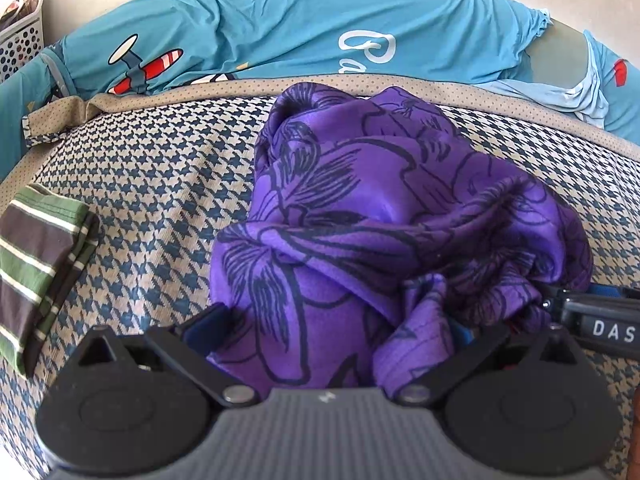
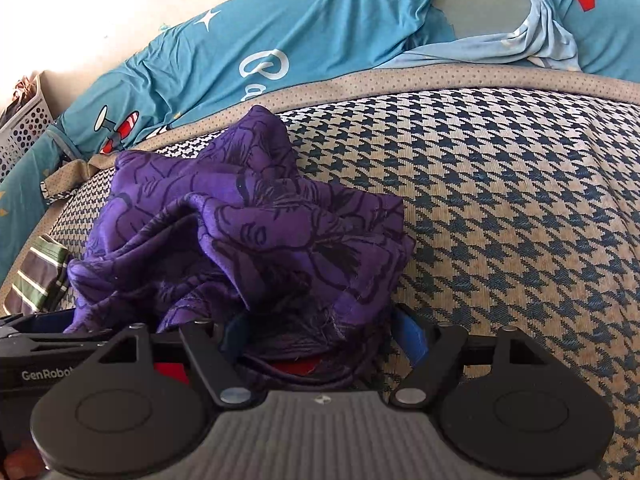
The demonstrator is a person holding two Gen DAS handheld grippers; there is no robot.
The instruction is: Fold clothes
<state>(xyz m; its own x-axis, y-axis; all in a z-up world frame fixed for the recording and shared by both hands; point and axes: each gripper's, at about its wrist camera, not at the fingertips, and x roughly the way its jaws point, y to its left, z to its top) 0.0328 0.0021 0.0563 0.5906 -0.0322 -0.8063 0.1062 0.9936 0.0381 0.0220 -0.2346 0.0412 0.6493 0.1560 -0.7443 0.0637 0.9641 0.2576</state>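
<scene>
A crumpled purple garment (image 1: 360, 208) with a black flower print lies heaped on the houndstooth mat (image 1: 152, 184). My left gripper (image 1: 334, 320) stands wide, with the near edge of the heap loose between its fingers (image 1: 208, 320). The right finger is mostly buried in cloth. In the right wrist view the same purple garment (image 2: 248, 240) spills over my right gripper (image 2: 320, 330), whose jaws stand wide with cloth draped between the blue-padded fingers (image 2: 408, 334). The two grippers sit close side by side: the right gripper's body (image 1: 600, 324) shows at the left view's edge.
A folded green-and-brown striped garment (image 1: 40, 264) lies on the mat to the left. Teal cartoon-print bedding (image 1: 300, 28) is bunched along the far edge. A white perforated basket (image 1: 20, 36) stands at the far left. Bare mat (image 2: 520, 220) stretches to the right.
</scene>
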